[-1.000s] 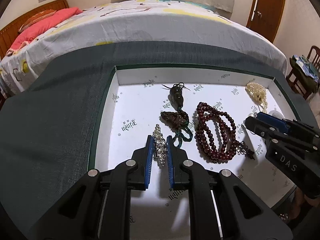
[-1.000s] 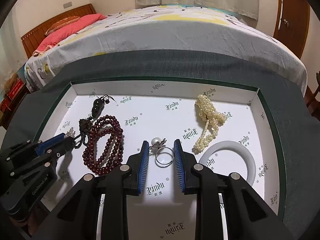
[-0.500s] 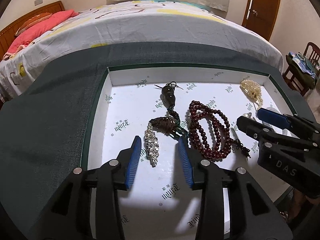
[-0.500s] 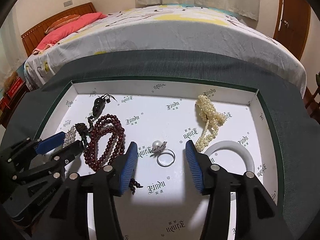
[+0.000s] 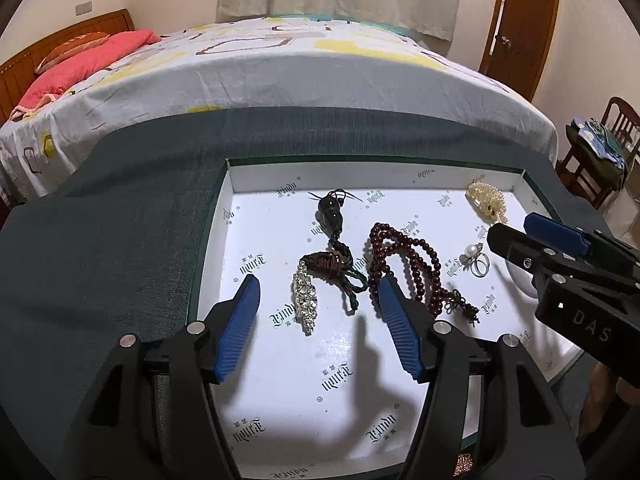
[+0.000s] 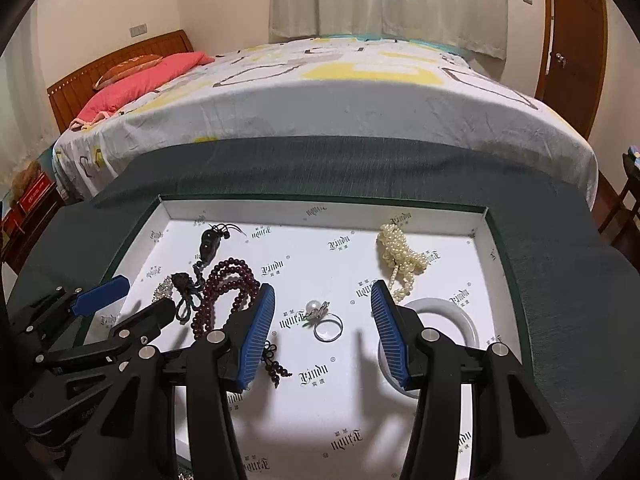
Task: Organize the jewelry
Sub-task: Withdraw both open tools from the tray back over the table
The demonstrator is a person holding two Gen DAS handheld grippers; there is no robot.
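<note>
1. Left hand-held gripper point(image 5: 318, 312) is spreading its jaws, letting the rhinestone clip point(image 5: 305, 297) lie free in the white tray point(image 5: 280, 380) near its left wall.
2. Right hand-held gripper point(image 6: 323, 328) is standing spread around the pearl ring point(image 6: 324, 320), mid-tray, not pinching.
3. Both pieces are looking placed; next comes backing off and picking another.

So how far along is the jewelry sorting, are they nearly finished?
Six pieces already lie spread in the white tray: rhinestone brooch, dark pendant, red bead necklace, pearl ring, pearl strand and white bangle. Nothing is in hand: the left gripper has just been opening over the brooch, and the right gripper stands open over the ring. I can't tell what remains.
</note>
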